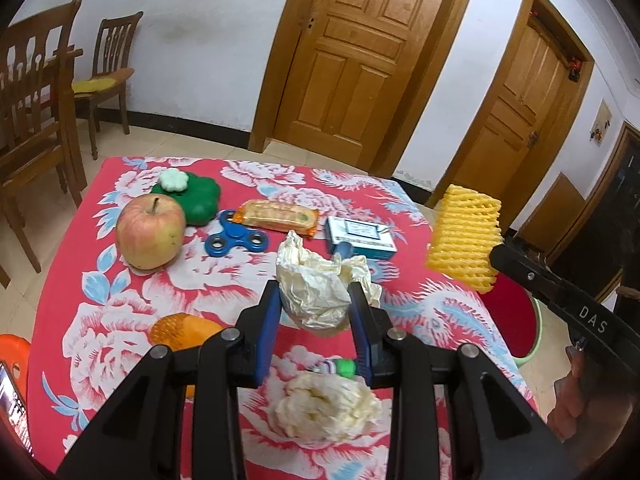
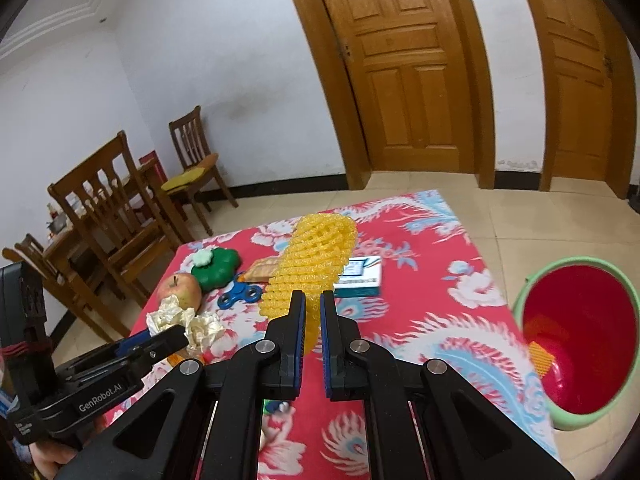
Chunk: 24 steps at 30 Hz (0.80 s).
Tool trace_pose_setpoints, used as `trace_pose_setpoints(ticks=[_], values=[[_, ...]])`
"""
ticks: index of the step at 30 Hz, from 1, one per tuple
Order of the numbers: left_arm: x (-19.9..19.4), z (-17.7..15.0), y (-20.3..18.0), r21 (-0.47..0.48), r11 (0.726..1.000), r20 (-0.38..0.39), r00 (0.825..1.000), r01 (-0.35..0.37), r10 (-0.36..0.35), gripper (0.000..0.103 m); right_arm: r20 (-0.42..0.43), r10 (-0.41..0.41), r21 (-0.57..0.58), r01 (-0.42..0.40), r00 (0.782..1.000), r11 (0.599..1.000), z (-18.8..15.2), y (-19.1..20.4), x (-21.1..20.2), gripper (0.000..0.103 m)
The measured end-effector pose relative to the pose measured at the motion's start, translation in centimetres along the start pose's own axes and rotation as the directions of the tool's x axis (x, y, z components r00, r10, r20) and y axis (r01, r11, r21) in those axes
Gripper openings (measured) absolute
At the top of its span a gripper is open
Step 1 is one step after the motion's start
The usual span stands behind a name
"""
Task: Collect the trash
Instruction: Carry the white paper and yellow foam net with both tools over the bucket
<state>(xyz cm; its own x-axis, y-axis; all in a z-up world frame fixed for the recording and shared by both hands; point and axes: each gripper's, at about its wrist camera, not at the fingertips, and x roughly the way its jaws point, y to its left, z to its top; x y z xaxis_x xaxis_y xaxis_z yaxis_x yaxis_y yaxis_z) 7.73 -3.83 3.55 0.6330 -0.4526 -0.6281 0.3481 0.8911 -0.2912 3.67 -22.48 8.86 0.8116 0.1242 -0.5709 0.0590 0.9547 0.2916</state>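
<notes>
The right tongs (image 2: 313, 312) are pinching the yellow net (image 2: 310, 264), its long axis running ahead of them, with the bin (image 2: 580, 344) lying to their right, while the left tongs (image 1: 314, 300) are clamping crumpled paper (image 1: 312, 284) farther off.

A phone (image 1: 12, 408) is cut off at the left edge; the box's (image 1: 360, 238) label print is unreadable
</notes>
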Motion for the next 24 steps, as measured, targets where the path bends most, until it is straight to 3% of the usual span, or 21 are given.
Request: trace_pose_setpoints(ticks=[11,24], values=[[0.1,-0.4,-4.0,0.05,0.998,-0.02,0.999,0.037,-0.036,0.034,0.058,-0.057,0.038,0.055,0.997,0.998,-0.6,-3.6,-4.3,0.007],[2.2,-0.7,-11.3,0.174,0.981,-0.072,0.994,0.089,-0.077,0.034,0.108,-0.152,0.147,0.135,0.983,0.98,-1.3,-10.1,-8.5,0.007]])
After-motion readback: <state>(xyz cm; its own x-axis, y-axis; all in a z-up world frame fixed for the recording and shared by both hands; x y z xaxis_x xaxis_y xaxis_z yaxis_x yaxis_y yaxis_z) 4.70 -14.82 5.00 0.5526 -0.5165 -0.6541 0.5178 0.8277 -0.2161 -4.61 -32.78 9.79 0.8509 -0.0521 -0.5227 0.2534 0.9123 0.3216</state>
